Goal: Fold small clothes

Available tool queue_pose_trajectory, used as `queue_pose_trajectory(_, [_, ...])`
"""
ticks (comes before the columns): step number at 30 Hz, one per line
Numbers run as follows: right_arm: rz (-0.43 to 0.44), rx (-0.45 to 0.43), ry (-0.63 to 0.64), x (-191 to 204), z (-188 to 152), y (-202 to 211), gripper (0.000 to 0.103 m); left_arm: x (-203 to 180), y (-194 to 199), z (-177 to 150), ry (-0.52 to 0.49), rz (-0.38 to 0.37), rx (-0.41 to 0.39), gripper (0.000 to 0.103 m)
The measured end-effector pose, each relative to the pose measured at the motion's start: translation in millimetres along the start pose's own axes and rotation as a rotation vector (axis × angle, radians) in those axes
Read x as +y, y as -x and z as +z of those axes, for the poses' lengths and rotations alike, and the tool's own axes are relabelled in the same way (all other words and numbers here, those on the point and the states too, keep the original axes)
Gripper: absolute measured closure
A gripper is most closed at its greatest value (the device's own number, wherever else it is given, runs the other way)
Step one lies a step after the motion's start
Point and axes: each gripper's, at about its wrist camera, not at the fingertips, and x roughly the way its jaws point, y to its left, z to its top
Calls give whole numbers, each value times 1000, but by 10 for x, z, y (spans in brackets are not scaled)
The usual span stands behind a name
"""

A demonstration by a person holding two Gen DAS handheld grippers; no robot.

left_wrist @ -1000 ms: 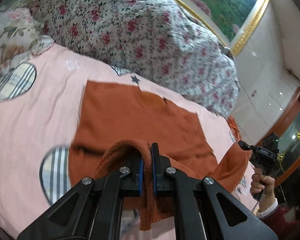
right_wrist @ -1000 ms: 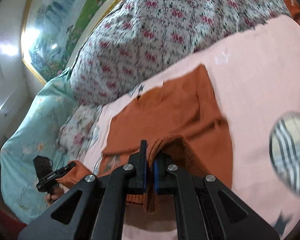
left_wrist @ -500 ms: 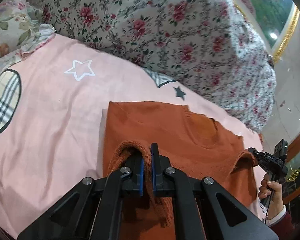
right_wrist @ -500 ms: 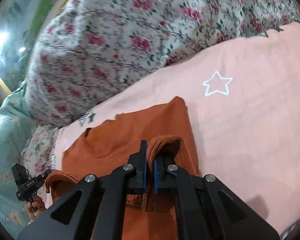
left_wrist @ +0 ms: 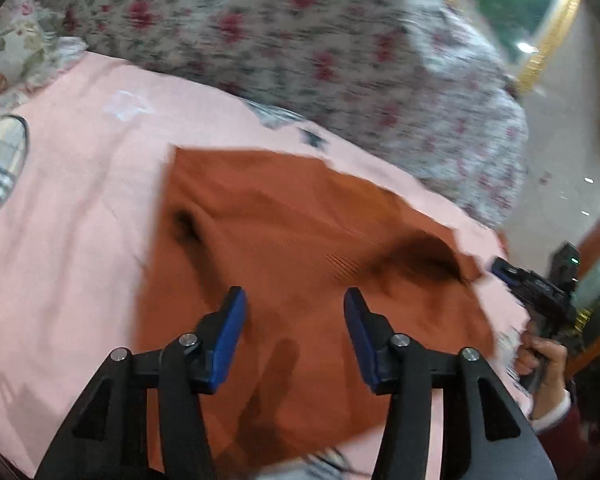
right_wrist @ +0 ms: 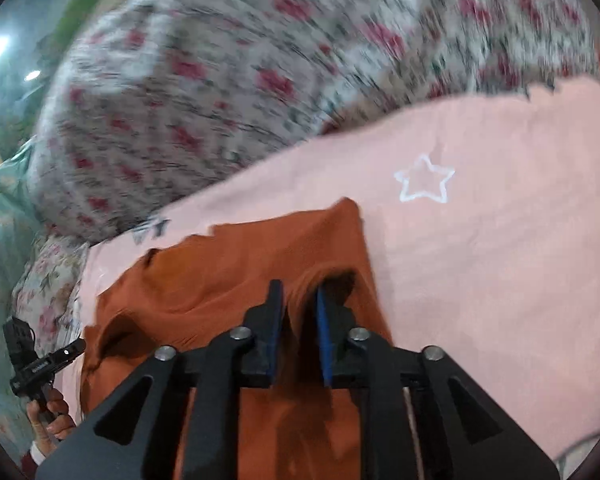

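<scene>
My left claw (left_wrist: 292,320) has just let go: half a second ago its blue pads were pinched on a ridge of the orange knit top (left_wrist: 300,248), and now the jaws stand wide apart over the cloth with nothing between them. My right claw (right_wrist: 298,320) is partway through the same move — its jaws have parted a little, though a hump of orange fabric sits in the narrow gap, and I cannot tell whether the pads touch it. The top lies on the pink bed sheet (left_wrist: 72,208), doubled over on itself, with two soft bulges where the carried edge dropped. It sits just short of the floral quilt (left_wrist: 300,40) heaped behind it, and in the right view a white star print (right_wrist: 424,180) on the sheet is close beside its far corner. I judge this fold as laid down rather than finished, since the upper layer looks puffy and its edge uneven. Both views are smeared by motion, so fine creases are hard to read. Next I would clear the right claw, then flatten the bulges before making another fold.
</scene>
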Motion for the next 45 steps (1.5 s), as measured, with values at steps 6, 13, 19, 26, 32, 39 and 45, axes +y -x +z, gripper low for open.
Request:
queue_pose_trajectory(6, [126,208,200,534,-535,-226,71,-352,-530,-187,-101,46,121,53])
queue_pose_trajectory(13, [-11,236,175,215,-117,-866,75,113,-881,561,-60,224,76,65])
queue_pose_trajectory(19, [-109,80,-47,-282,320,-795,74,571,-766,899,85,220,3,76])
queue_pose_trajectory(26, [-64,71,-24,-68,-89,-259,72,263,-118,150,135,121,-44,58])
queue_pose_trajectory(32, [-24,84,-30,53,-672,257,71,61,255,-691,213,34,16,52])
queue_pose_trajectory(39, [12,82,-107,67,-1149,596,61,18,259,-1288,340,-10,57,43])
queue_pose_trajectory(45, [20,96,-130,130,-1369,663,60,109,181,-1223,409,-11,-8,35])
